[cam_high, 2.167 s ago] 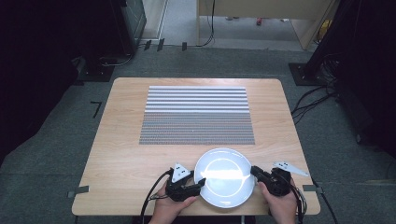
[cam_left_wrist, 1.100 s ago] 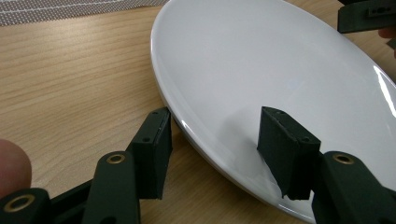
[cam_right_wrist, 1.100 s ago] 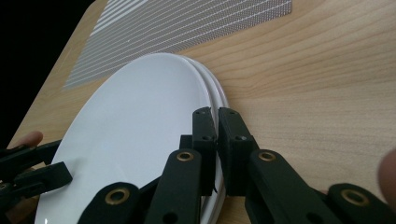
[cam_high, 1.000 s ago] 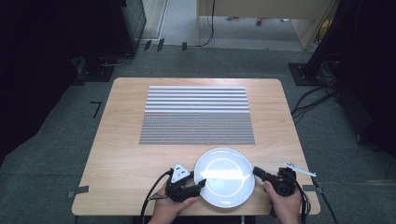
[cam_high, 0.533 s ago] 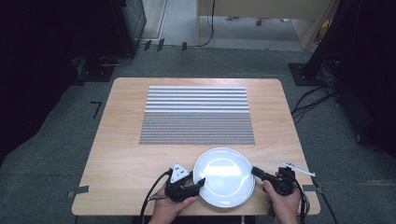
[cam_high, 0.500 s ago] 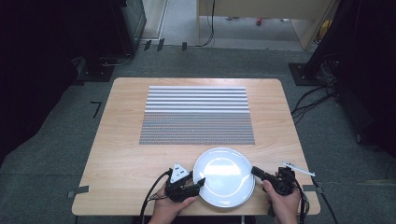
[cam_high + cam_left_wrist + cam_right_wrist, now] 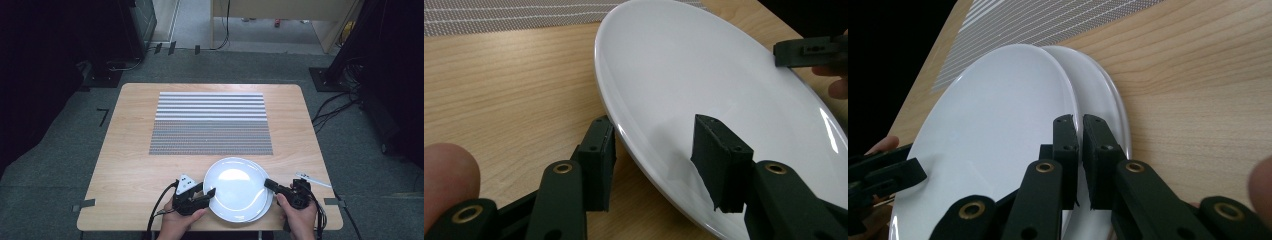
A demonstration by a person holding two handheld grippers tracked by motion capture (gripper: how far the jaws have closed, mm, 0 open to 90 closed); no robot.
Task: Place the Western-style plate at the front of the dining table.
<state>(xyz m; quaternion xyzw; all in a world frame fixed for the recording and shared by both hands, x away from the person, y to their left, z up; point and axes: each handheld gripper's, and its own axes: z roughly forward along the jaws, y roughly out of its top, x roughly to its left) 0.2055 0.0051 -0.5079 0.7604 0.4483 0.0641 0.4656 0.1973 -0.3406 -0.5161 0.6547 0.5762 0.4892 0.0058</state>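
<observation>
Two white plates lie stacked near the table's front edge. The top plate [image 7: 235, 185] sits shifted left, so the lower plate [image 7: 268, 202] shows as a crescent at its right. My right gripper [image 7: 267, 184] is shut on the top plate's right rim; in the right gripper view its jaws [image 7: 1080, 122] pinch the top plate [image 7: 998, 115] just above the lower plate [image 7: 1105, 95]. My left gripper [image 7: 209, 194] is open at the left rim. In the left gripper view [image 7: 659, 155] one jaw stands outside the plate [image 7: 704, 75] and one over it.
A grey striped placemat [image 7: 210, 122] covers the middle and far part of the wooden table [image 7: 125, 155]. Bare wood lies left and right of the plates. Dark equipment and cables stand on the floor around the table.
The top plate has slid a little left off the lower one, which now shows at the right. The right gripper followed it; the left gripper barely moved.
</observation>
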